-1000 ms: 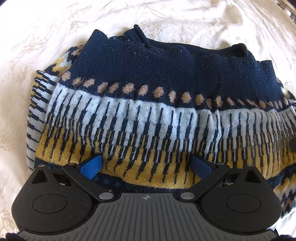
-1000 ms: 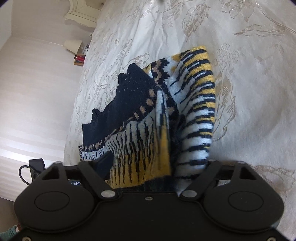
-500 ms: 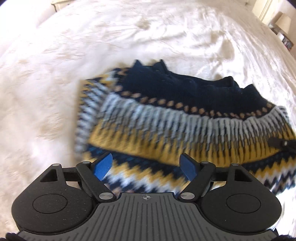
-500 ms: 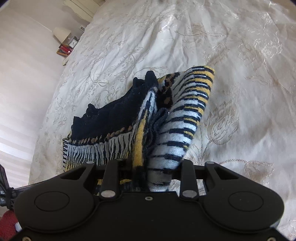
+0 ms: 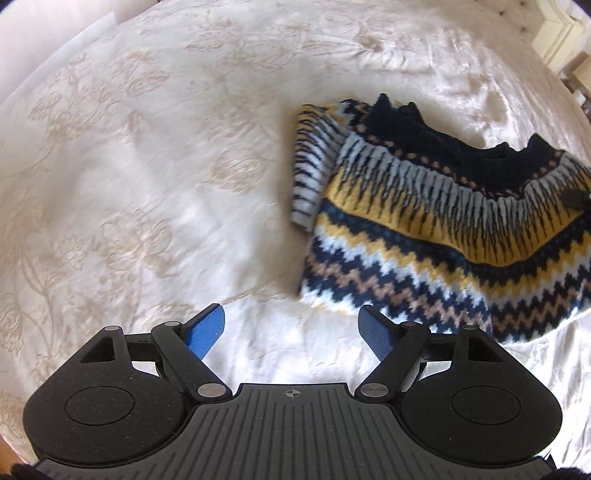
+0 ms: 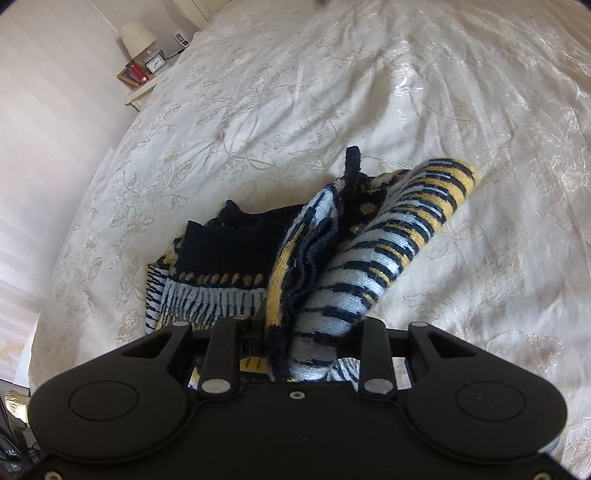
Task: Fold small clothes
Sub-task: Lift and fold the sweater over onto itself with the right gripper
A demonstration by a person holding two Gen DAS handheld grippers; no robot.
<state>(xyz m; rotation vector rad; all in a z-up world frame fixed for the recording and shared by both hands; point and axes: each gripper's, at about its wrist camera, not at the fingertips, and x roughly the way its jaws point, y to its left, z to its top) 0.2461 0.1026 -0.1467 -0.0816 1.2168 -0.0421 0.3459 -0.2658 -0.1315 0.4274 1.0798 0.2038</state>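
A small knitted sweater [image 5: 436,221], navy, yellow and white in zigzag bands, lies folded on the cream bedspread [image 5: 155,192] at the right of the left wrist view. My left gripper [image 5: 291,332] is open and empty, held above bare bedspread to the left of and nearer than the sweater. My right gripper [image 6: 299,332] is shut on a bunched side of the sweater [image 6: 354,266] and lifts that striped fold up; its fingertips are hidden by the knit. The right gripper's tip [image 5: 576,199] shows at the sweater's right edge.
The bedspread [image 6: 332,92] stretches all around the sweater. A nightstand with a lamp [image 6: 138,37], a clock and red items stands at the bed's far left corner. A cream headboard [image 5: 554,33] is at the far right in the left wrist view.
My left gripper has pulled back and left off the sweater, staying open. My right gripper has closed on the sweater's side and raised it.
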